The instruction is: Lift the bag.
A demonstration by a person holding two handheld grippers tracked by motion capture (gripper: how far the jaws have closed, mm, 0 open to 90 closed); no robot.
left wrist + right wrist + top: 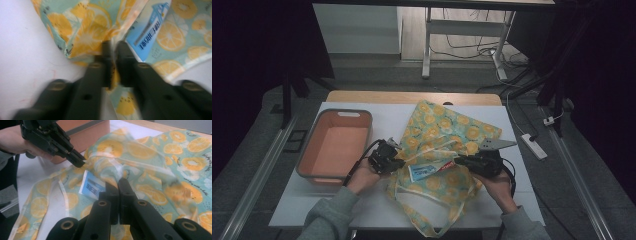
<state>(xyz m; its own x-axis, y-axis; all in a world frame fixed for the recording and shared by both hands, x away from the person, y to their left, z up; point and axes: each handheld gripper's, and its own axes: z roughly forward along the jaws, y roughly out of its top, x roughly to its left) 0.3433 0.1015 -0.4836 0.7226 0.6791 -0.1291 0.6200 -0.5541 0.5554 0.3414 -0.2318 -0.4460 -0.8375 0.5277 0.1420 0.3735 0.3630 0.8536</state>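
The left claw (398,162) is pinching the bag (447,130) by the edge of its mouth at about 9 o'clock of the toothpaste box (430,171), while the right claw (460,161) is pressed together on the opposite edge at 3 o'clock. Held apart this way, the two edges seem meant to keep the mouth open around the box, which lies half inside the bag at the middle of the counter (377,112). The orange bin (335,144) stands at the bag's 9 o'clock.

orange bin (334,150), white table (377,205), power strip (533,146)
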